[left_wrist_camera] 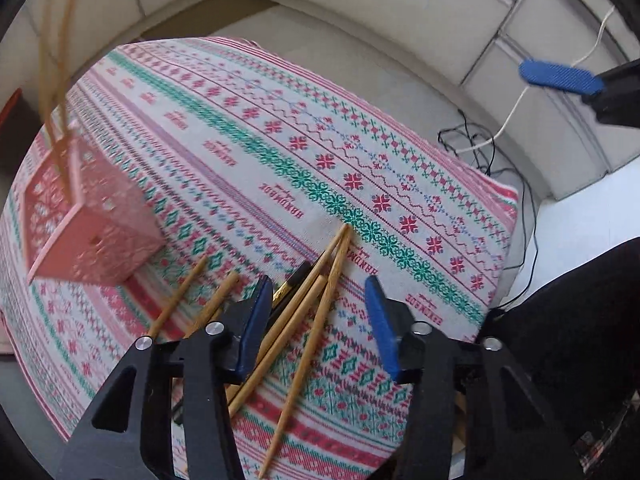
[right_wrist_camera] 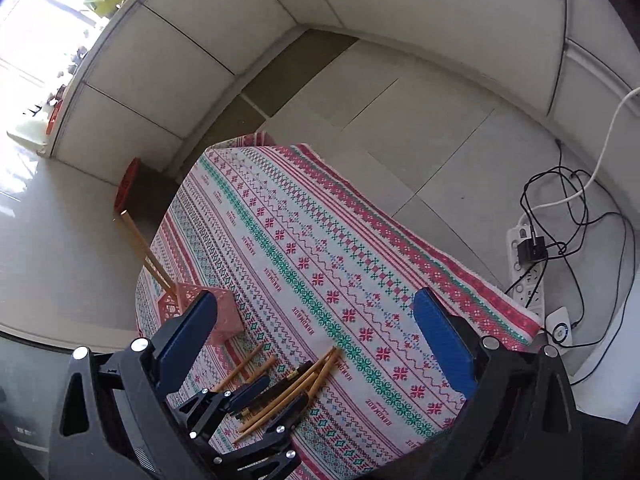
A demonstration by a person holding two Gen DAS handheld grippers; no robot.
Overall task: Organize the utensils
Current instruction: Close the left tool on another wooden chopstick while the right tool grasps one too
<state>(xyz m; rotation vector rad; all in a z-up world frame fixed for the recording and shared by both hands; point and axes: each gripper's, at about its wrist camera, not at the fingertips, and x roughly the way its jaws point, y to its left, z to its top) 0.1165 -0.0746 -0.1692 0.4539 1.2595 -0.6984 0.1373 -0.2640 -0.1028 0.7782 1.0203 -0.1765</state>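
1. One patterned tablecloth (right_wrist_camera: 320,240) fills the ground ahead of both my grippers, covering the table under my fingers.
2. Past my left fingers, off to their left side, the pink holder (left_wrist_camera: 86,216) stands on the cloth with two chopsticks in the holder (left_wrist_camera: 60,80) rising out of it at a lean.
3. My right gripper (right_wrist_camera: 316,344) hangs high above the cloth with its blue pads spread wide and nothing between them; the holder shows just behind its left pad.
4. My left gripper (left_wrist_camera: 316,320) sits low over the cloth, its fingers parted around the loose chopsticks (left_wrist_camera: 312,300), which lie on the cloth fanned out between and just left of my fingers, not pinched.
5. Among them, close to my left finger, lies one dark chopstick (left_wrist_camera: 292,284) with a gold band.
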